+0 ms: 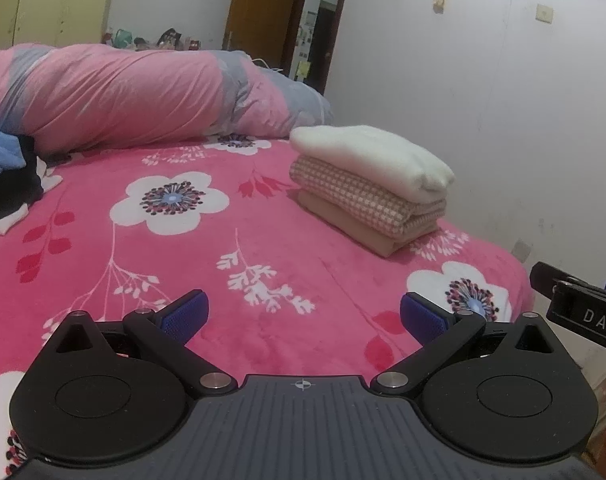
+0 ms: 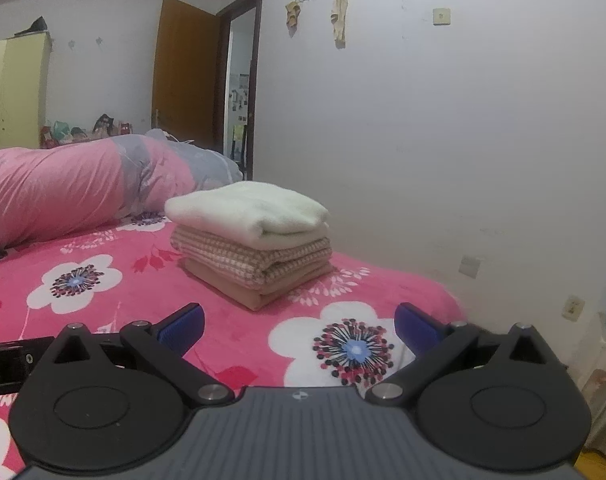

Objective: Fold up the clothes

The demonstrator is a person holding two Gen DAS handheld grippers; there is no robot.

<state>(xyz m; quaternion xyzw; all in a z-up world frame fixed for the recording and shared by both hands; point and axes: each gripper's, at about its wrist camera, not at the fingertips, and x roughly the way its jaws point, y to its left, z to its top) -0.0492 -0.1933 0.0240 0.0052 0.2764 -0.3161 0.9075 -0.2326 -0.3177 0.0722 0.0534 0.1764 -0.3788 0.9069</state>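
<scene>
Three folded clothes stacked on the bed; unfolded heap waits; left gripper and right gripper gape empty.

Open pink bedspread lies ahead of both spread claws, hemmed by the rolled quilt at the far side, the folded stack near the wall, and unfolded clothes at left.
</scene>
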